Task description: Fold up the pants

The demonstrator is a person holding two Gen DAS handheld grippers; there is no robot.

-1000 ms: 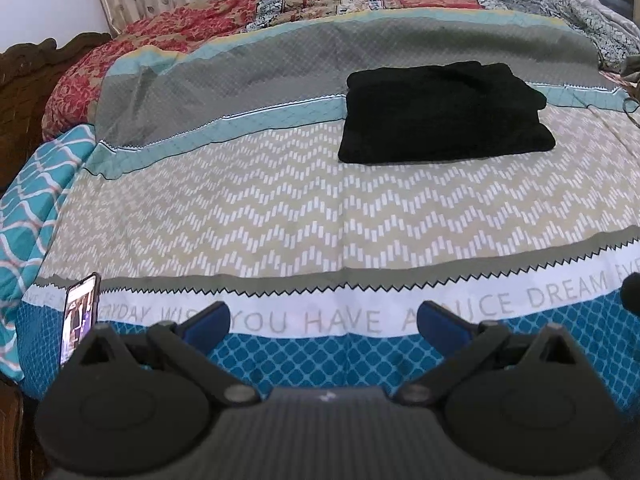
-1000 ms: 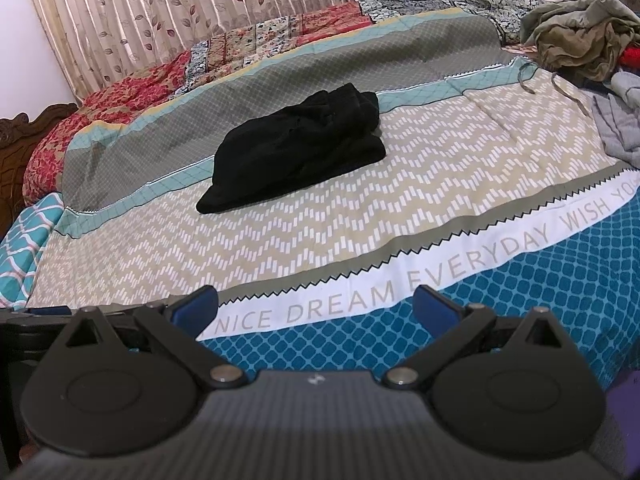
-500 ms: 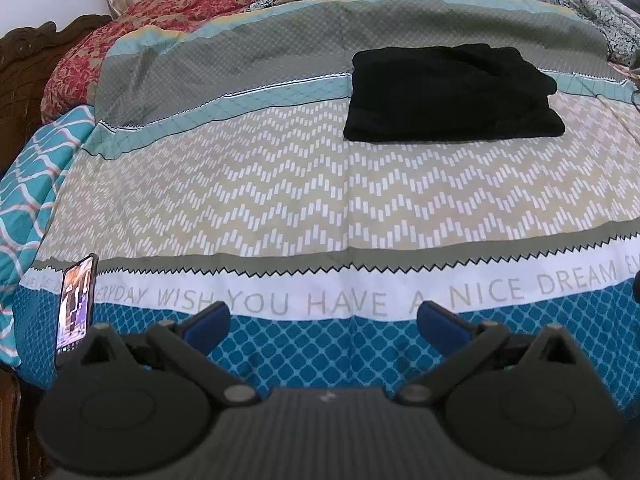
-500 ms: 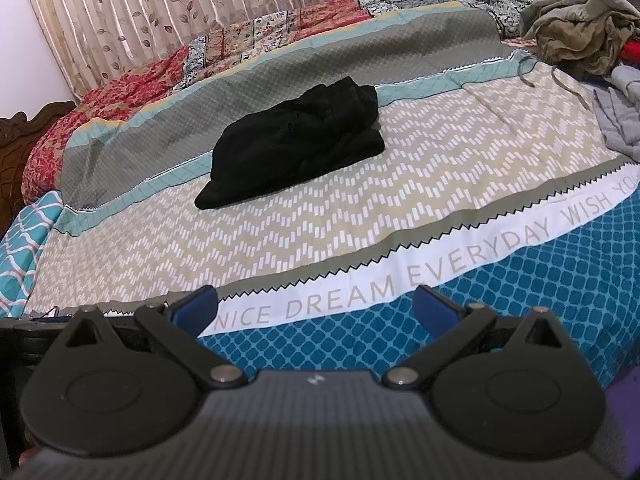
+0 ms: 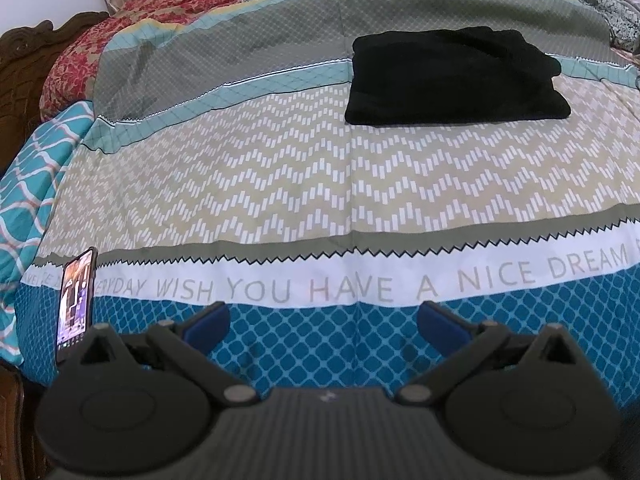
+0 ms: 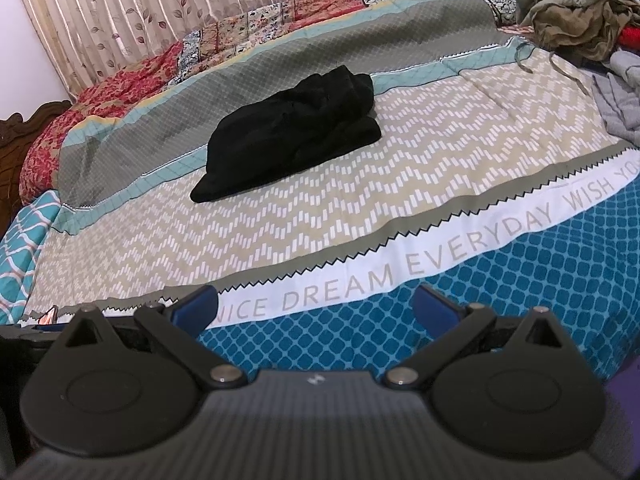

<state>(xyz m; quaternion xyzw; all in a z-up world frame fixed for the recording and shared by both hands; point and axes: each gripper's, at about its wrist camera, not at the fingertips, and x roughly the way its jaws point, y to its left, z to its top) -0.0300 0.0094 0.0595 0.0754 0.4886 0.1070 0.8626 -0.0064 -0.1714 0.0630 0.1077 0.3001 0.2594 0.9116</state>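
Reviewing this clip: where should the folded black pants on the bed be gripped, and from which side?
Judging by pose, the folded black fabric pants are best pinched at the flat, straight near edge, approached from the bed's foot side. That edge faces both open grippers, left and right; the far side looks bunched.

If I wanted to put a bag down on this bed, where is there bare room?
The widest free patch is the beige zigzag band, between the folded black pants and the lettered white stripe. The grey band left of the pants is bare too. It is crowded at the far right, with the heap of clothes, and a phone leans at the near left edge.
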